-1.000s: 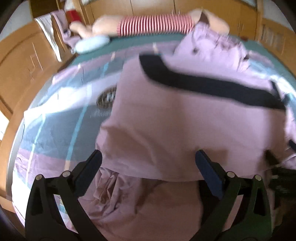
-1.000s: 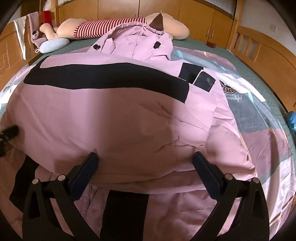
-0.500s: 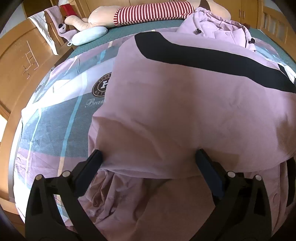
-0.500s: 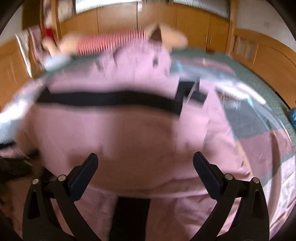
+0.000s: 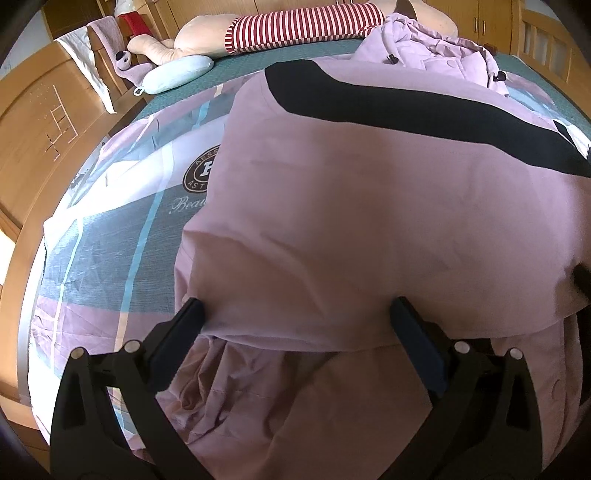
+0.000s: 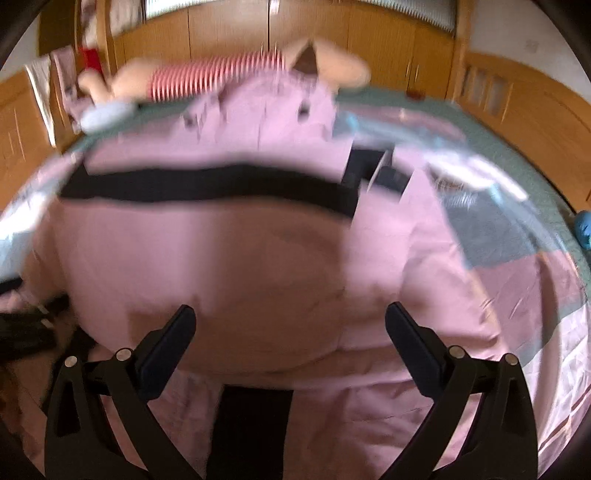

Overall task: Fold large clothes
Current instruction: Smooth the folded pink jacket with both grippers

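A large lilac coat [image 5: 369, 206] with a black band [image 5: 406, 107] lies on the bed, its lower part folded up over the rest. My left gripper [image 5: 297, 321] is open, its fingers either side of the folded edge and holding nothing. In the blurred right wrist view the same coat [image 6: 236, 266] fills the middle, with its hood [image 6: 273, 107] toward the headboard. My right gripper [image 6: 290, 325] is open too, standing over the fold's near edge. A black strip [image 6: 255, 424] of the coat's lower layer shows under it.
The patchwork bedsheet [image 5: 110, 236] with a round logo lies bare on the left. A plush toy in a red-striped shirt [image 5: 303, 26] and a pale blue cushion [image 5: 177, 74] lie by the headboard. Wooden bed frame [image 5: 37, 122] and cupboards [image 6: 388, 48] surround the bed.
The raised coat panel has settled flat onto the bed. The right wrist view has tilted up and is blurred by motion. Both grippers stayed open.
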Available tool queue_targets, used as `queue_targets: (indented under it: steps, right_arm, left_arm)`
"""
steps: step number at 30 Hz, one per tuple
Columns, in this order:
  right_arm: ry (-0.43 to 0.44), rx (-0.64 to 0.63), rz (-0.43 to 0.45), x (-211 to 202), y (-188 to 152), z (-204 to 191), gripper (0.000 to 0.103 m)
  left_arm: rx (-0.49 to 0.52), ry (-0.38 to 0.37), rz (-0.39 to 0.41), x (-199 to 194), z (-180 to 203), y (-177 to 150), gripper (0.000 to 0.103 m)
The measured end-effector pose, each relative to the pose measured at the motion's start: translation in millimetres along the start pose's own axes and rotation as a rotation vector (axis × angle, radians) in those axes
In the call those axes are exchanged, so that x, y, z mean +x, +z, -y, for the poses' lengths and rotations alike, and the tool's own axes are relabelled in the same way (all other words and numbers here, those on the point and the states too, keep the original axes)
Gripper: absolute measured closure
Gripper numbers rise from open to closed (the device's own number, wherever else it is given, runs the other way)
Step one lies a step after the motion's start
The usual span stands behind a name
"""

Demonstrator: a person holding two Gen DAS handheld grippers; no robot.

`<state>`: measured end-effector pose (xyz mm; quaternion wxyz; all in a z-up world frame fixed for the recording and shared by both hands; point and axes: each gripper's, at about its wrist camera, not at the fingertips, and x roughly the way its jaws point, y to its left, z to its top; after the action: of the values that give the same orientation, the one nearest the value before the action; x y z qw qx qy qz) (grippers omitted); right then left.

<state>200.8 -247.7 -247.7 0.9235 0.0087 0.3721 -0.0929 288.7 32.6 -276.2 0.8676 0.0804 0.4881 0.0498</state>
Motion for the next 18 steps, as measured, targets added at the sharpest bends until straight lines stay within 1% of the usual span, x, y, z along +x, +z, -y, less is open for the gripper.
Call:
queue_targets:
  steps: [2, 3, 5, 6, 8, 9, 12, 18]
  right_arm:
    - [0.024, 0.001, 0.07, -13, 9, -4, 0.001]
    - [0.036, -0.009, 0.072, -14, 13, -7, 0.001]
    - [0.054, -0.041, 0.052, -11, 16, -17, 0.001]
    - [0.045, -0.068, 0.024, -5, 14, -23, 0.001]
    - [-0.014, -0.129, -0.075, 17, 5, -34, 0.001]
    - [-0.027, -0.151, -0.131, 34, -4, -36, 0.001]
    - [0.002, -0.114, -0.122, 33, -4, -29, 0.001]
    - [-0.005, -0.119, -0.109, 32, -7, -31, 0.001]
  left_arm:
    - [-0.003, -0.004, 0.0, 0, 0, 0, 0.002]
    - [-0.004, -0.007, 0.001, 0, -1, 0, 0.002]
    - [-0.006, -0.009, 0.003, 0, -1, -1, 0.002]
    - [-0.005, -0.007, 0.002, 0, -1, -1, 0.002]
    - [-0.003, -0.004, 0.002, 0, -1, -1, 0.002]
    - [-0.003, -0.004, 0.003, 0, 0, -1, 0.002]
    - [0.004, 0.001, -0.003, 0, 1, -2, 0.002]
    - [0.004, 0.002, -0.002, 0, 3, -2, 0.002]
